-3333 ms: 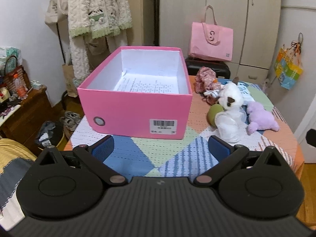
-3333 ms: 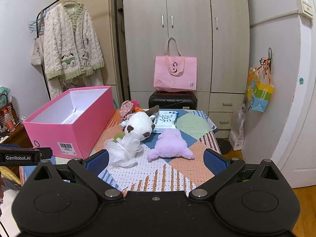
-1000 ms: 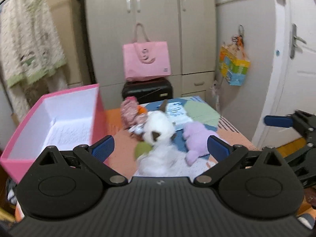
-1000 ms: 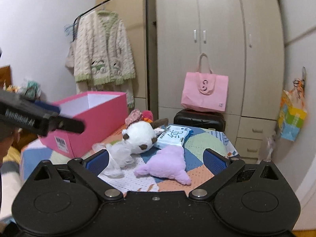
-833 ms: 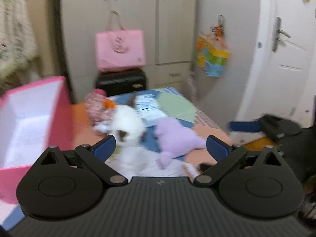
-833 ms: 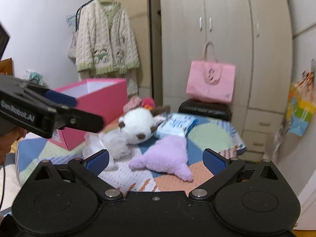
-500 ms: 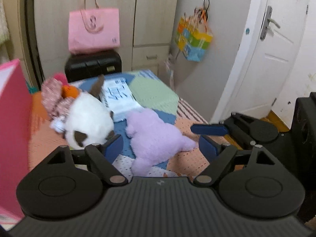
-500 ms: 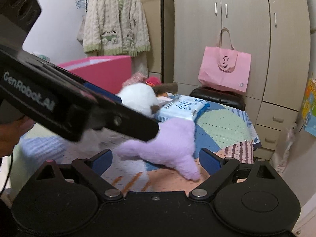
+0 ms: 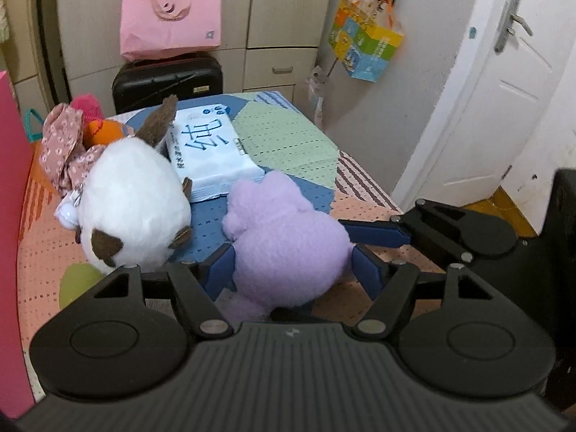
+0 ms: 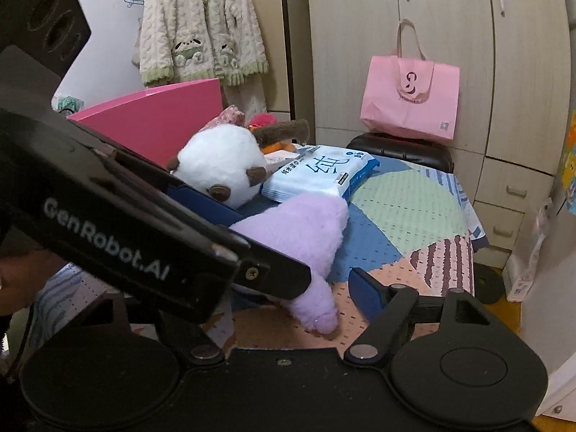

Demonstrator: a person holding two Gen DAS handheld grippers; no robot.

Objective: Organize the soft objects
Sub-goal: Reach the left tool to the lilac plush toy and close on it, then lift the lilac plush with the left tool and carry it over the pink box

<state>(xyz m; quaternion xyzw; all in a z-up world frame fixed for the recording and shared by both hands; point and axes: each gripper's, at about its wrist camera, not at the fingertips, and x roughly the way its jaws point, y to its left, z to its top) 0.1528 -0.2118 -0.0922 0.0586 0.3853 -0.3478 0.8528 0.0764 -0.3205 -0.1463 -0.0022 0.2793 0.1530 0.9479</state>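
- My left gripper clamps the purple plush on the desk; its arm reads "GenRobot.AI".
- My right gripper hovers beside it, jaws apart.
- Beyond: white plush, blue tissue pack with one large character.

The plush is pale lilac, the round toy white with brown patches. A patchwork tablecloth shows dotted green, blue, orange and striped panels. The tissue pack is light blue and white; the box is bright pink.
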